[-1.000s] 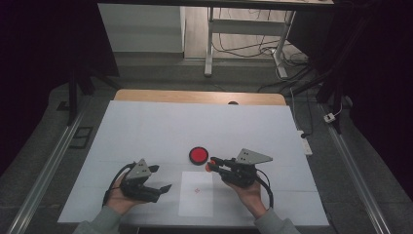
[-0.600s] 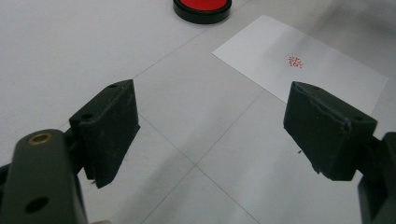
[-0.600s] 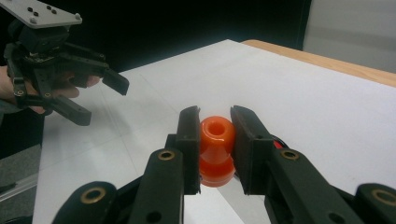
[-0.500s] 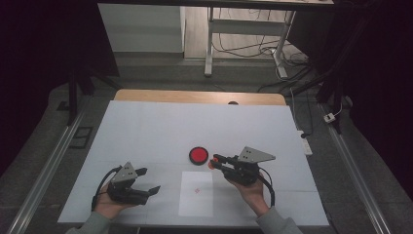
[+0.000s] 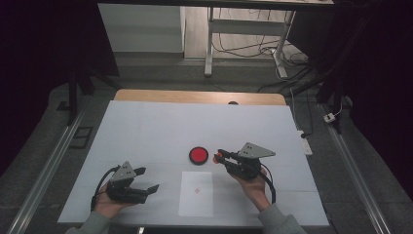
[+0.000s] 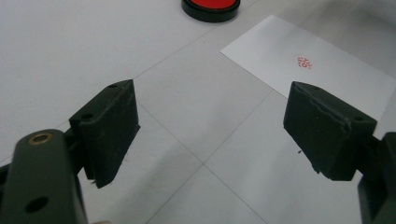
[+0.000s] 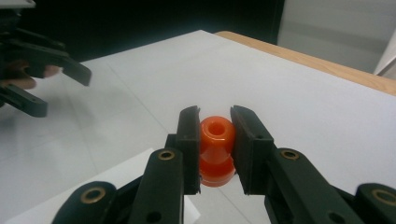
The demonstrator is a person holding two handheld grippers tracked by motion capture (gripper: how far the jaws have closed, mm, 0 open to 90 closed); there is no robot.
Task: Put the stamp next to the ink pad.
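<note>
My right gripper (image 5: 219, 156) is shut on an orange stamp (image 5: 216, 156), held just right of the round red ink pad (image 5: 198, 155). In the right gripper view the stamp (image 7: 216, 140) sits upright between the two black pads (image 7: 189, 135), above the table. A white sheet of paper (image 5: 196, 195) lies near the front edge with a small red stamp mark (image 5: 197, 190) on it. My left gripper (image 5: 148, 179) stands open to the left of the sheet, nothing between its jaws. In the left gripper view the paper (image 6: 327, 70), its mark (image 6: 304, 62) and the pad (image 6: 211, 4) lie ahead.
The white table top (image 5: 146, 131) has a wooden strip (image 5: 195, 96) along its far edge. A metal rail (image 5: 44, 175) runs down the left side. Beyond the table stand a desk frame (image 5: 209, 44) and loose cables (image 5: 292, 63) on the floor.
The left gripper has drawn back a little to the left, away from the paper's edge. The right gripper has stayed by the ink pad with the stamp in it.
</note>
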